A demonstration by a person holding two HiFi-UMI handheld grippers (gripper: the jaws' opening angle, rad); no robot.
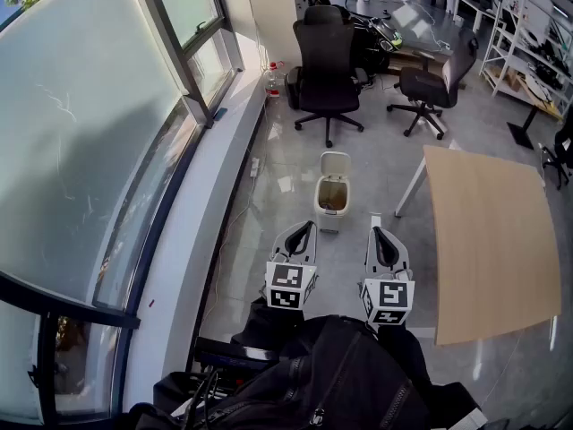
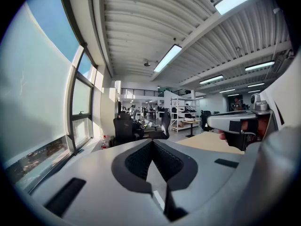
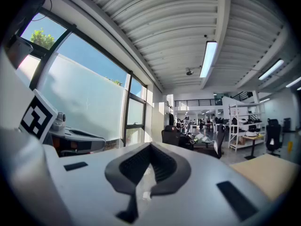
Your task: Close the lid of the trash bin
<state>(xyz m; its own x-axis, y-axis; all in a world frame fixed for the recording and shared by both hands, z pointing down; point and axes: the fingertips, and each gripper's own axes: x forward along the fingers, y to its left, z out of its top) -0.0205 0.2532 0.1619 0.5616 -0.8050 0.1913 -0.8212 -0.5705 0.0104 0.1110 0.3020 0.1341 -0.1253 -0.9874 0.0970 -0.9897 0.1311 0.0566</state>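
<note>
A small white trash bin [image 1: 332,200] stands on the grey floor ahead of me. Its lid [image 1: 335,163] is tipped up and back, and brown contents show inside. My left gripper [image 1: 307,227] and right gripper [image 1: 377,232] hover side by side just short of the bin, one on each side of it, both pointing at it and touching nothing. Both hold nothing and their jaws are shut. In the left gripper view the left gripper [image 2: 152,142] points level into the room, and the bin is hidden below it. The right gripper [image 3: 150,146] shows the same in its own view.
A light wooden table [image 1: 488,240] stands to the right of the bin. Two black office chairs [image 1: 327,61] [image 1: 434,83] are beyond it. A window wall and low sill [image 1: 210,204] run along the left. A bottle [image 1: 271,77] stands by the sill. A dark bag [image 1: 322,374] fills the bottom.
</note>
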